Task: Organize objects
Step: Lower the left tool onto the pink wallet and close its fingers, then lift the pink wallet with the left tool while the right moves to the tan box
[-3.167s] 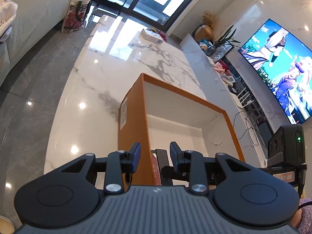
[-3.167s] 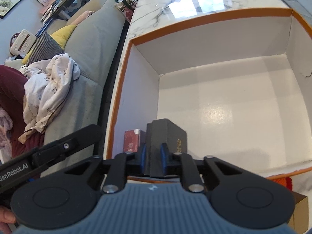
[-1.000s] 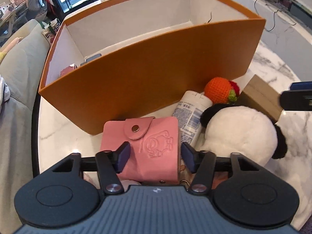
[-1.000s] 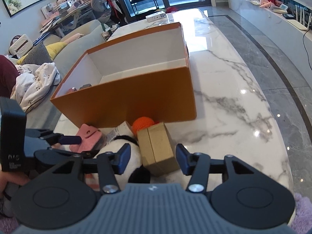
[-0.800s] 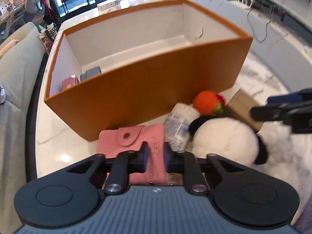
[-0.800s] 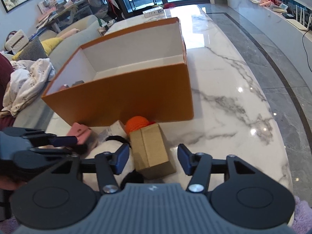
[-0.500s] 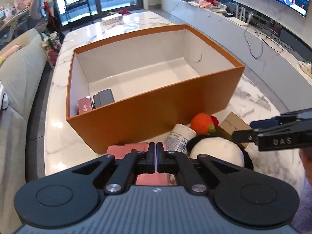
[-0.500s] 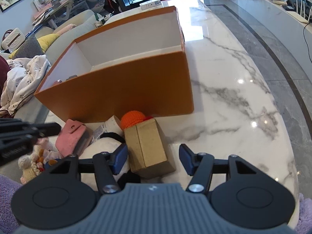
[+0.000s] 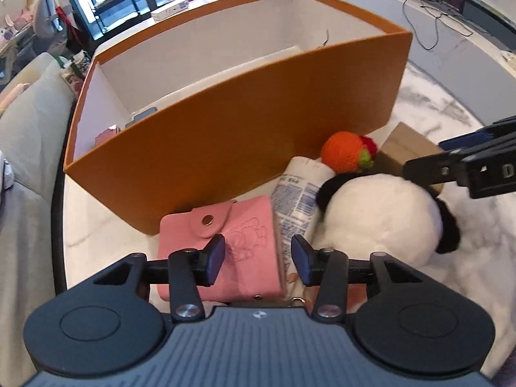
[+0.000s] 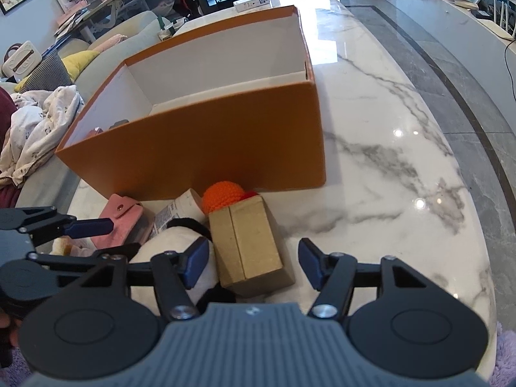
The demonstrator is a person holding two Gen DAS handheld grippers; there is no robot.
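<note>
- Left wrist view: your left gripper (image 9: 256, 256) has just been opening, jaws half apart over the pink wallet (image 9: 222, 248) at lower centre, gripping nothing. Next you'd need to straddle and pinch it.
- Right wrist view: your right gripper (image 10: 253, 264) has been widening, empty around the cardboard box (image 10: 248, 242) below the orange box (image 10: 200, 148). Only here do you see that box's full length.

wallet (image 9: 232, 245) left of tube (image 9: 298, 200), plush (image 9: 380, 216) right, box (image 9: 245, 148) behind

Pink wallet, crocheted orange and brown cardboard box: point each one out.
pink wallet (image 9: 245, 242): left wrist view, on its embossed front face.
crocheted orange (image 9: 343, 152): left wrist view, middle of the orange ball.
brown cardboard box (image 10: 254, 245): right wrist view, on its top face.
</note>
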